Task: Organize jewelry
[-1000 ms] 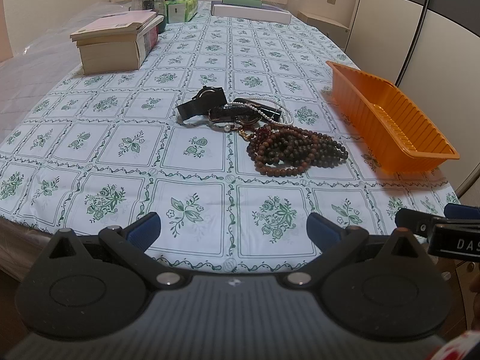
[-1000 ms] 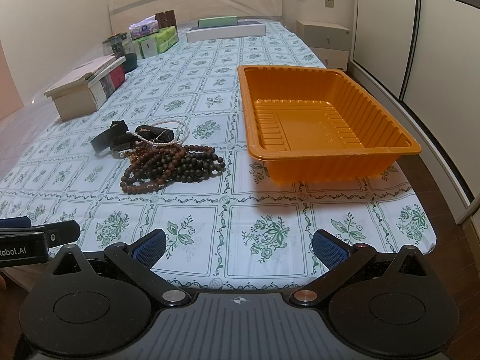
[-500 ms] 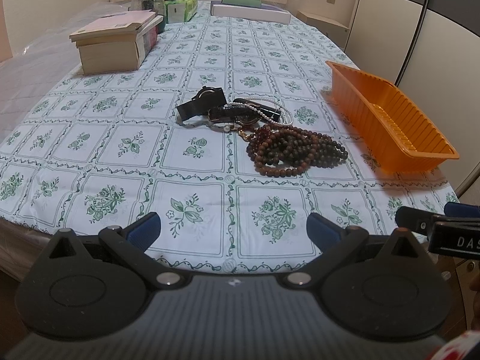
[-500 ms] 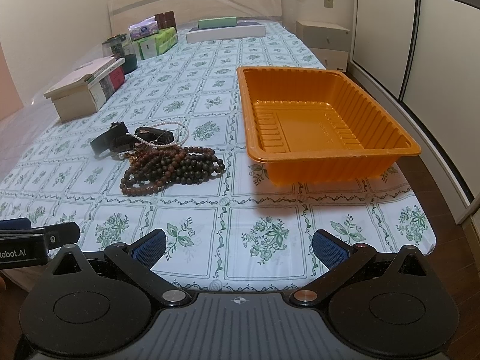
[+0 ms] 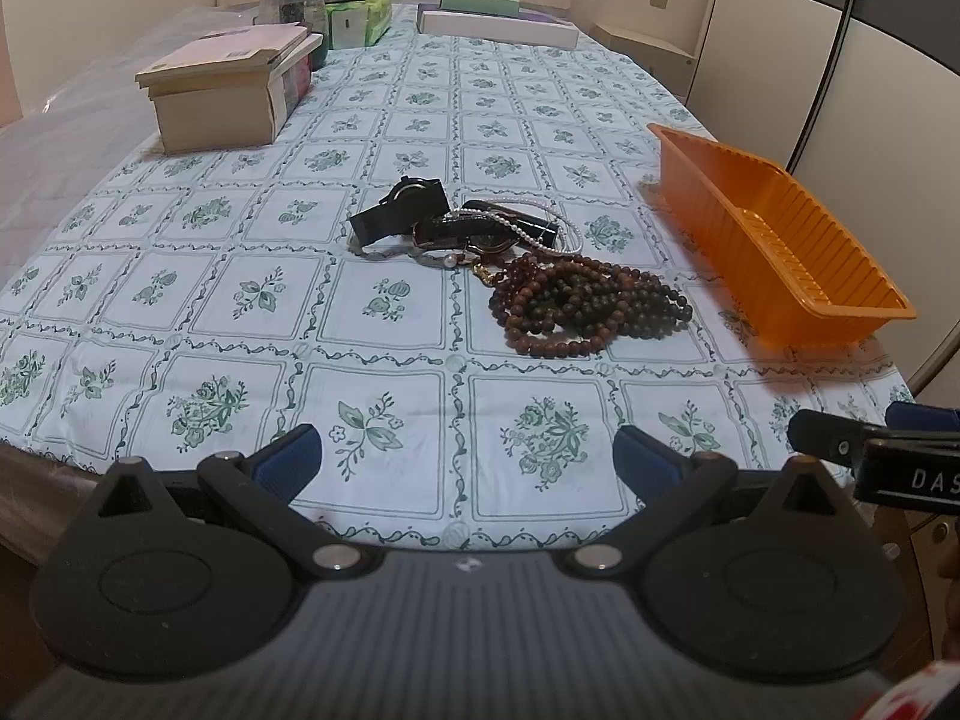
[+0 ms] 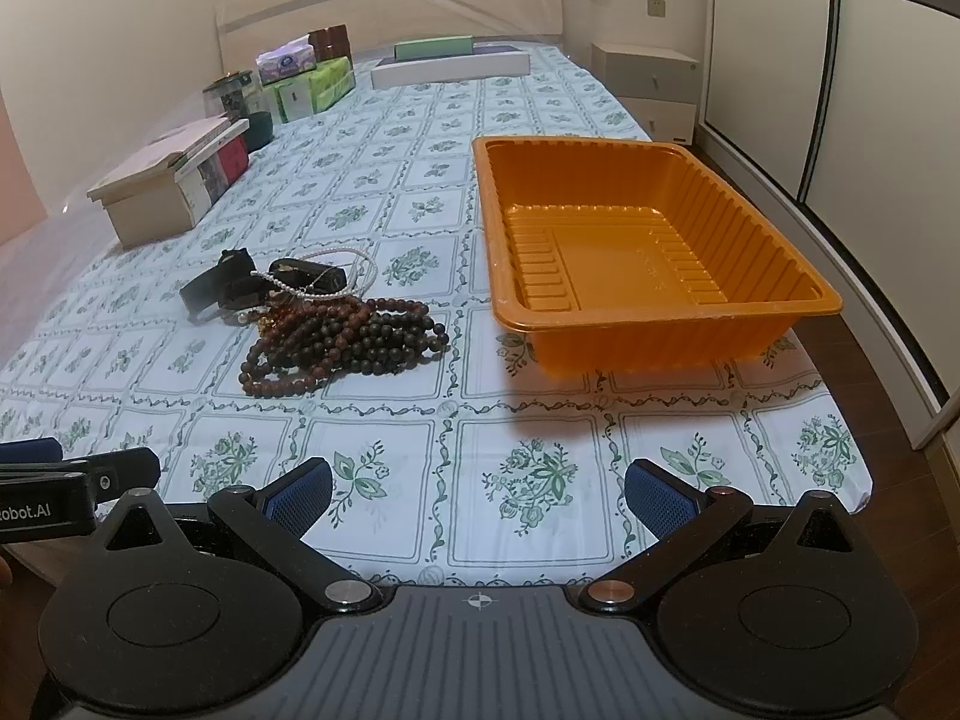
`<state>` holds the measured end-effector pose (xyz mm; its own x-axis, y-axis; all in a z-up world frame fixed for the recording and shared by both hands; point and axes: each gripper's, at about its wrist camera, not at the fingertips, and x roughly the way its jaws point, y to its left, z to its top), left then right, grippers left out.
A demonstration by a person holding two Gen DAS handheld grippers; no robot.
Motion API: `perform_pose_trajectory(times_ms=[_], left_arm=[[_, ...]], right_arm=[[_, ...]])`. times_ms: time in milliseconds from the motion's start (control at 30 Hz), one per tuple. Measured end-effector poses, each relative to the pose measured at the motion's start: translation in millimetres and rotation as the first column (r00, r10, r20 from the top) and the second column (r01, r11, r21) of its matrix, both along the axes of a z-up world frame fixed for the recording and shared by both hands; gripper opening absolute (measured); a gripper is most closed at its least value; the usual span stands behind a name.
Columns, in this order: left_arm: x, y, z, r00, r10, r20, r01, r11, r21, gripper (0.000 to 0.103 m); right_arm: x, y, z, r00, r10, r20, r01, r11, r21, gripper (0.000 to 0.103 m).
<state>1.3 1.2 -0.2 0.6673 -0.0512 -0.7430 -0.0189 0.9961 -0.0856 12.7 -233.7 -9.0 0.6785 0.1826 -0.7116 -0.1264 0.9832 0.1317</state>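
A pile of jewelry lies mid-table: brown bead strands (image 5: 591,306) (image 6: 345,339), black watches (image 5: 408,210) (image 6: 219,288) and a white pearl string (image 5: 528,231) (image 6: 324,282). An empty orange tray (image 5: 780,240) (image 6: 654,312) stands to the right of the pile. My left gripper (image 5: 468,459) is open and empty at the table's near edge, well short of the pile. My right gripper (image 6: 480,495) is open and empty at the near edge, in front of the tray.
A floral cloth (image 5: 384,396) covers the table. A beige box with a book on top (image 5: 222,96) (image 6: 162,192), tissue packs (image 5: 354,18) (image 6: 306,84), a jar (image 5: 288,12) and flat boxes (image 5: 498,27) (image 6: 450,63) stand at the back. Wardrobe doors (image 6: 840,120) are at the right.
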Motion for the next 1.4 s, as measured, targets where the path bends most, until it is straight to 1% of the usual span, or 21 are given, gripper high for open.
perform_pose_trajectory(times_ms=[333,467,633,767,833,867,900,933,967,1067,1100,1267,1400], left_arm=[[2.0,-0.1,-0.2,1.000,-0.006,0.005,0.006,1.000,-0.002,0.102],[6.2,8.1,2.5,1.000,0.003,0.011,-0.002,0.998,-0.058,0.102],[15.5,16.2,4.8,1.000,0.010,0.017,-0.008,0.995,-0.103,0.102],[20.9,19.2,7.2,0.999,0.014,0.051,-0.008,0.992,-0.122,0.102],[23.3,19.6,7.2,0.998,0.016,0.064,-0.007,0.991,-0.132,0.102],[25.0,19.5,6.6,0.998,0.018,0.066,-0.009,0.991,-0.133,0.102],[26.9,19.3,5.6,0.998,0.019,0.065,-0.010,0.991,-0.133,0.102],[29.0,18.8,4.3,0.998,0.017,0.064,-0.008,0.991,-0.134,0.102],[30.7,18.2,2.9,0.998,0.017,0.065,-0.008,0.991,-0.135,0.102],[36.4,14.4,-1.9,0.998,0.006,0.065,0.003,0.991,-0.135,0.102],[38.1,12.6,-3.4,0.998,-0.004,0.064,0.013,0.991,-0.136,0.102],[47.7,3.5,-6.6,0.998,-0.024,0.061,0.033,0.987,-0.155,0.102],[55.3,-3.1,-3.4,0.997,-0.028,0.068,0.039,0.986,-0.164,0.102]], right_arm=[[0.3,-5.3,-1.2,1.000,-0.021,-0.001,0.021,1.000,0.021,0.103],[-2.7,-18.5,7.7,0.996,-0.068,0.054,0.064,0.995,0.071,0.103],[3.2,-55.3,25.5,0.978,-0.150,0.145,0.131,0.982,0.133,0.103],[25.5,-100.6,30.4,0.960,-0.224,0.167,0.196,0.966,0.170,0.102],[35.5,-120.9,30.8,0.951,-0.250,0.184,0.220,0.961,0.166,0.102],[41.9,-131.2,31.2,0.947,-0.255,0.196,0.228,0.962,0.152,0.099],[48.0,-139.7,31.1,0.945,-0.257,0.203,0.232,0.963,0.138,0.093],[54.6,-146.8,29.6,0.947,-0.251,0.202,0.230,0.965,0.122,0.079],[63.0,-155.5,27.2,0.950,-0.244,0.196,0.225,0.968,0.114,0.072],[82.7,-173.7,15.2,0.958,-0.226,0.176,0.212,0.973,0.095,0.072],[88.4,-178.6,10.7,0.963,-0.211,0.168,0.195,0.975,0.106,0.071],[113.7,-197.6,-10.0,0.982,-0.161,0.102,0.148,0.981,0.129,0.054],[130.1,-204.2,-20.1,0.989,-0.136,0.062,0.128,0.985,0.117,0.047]])
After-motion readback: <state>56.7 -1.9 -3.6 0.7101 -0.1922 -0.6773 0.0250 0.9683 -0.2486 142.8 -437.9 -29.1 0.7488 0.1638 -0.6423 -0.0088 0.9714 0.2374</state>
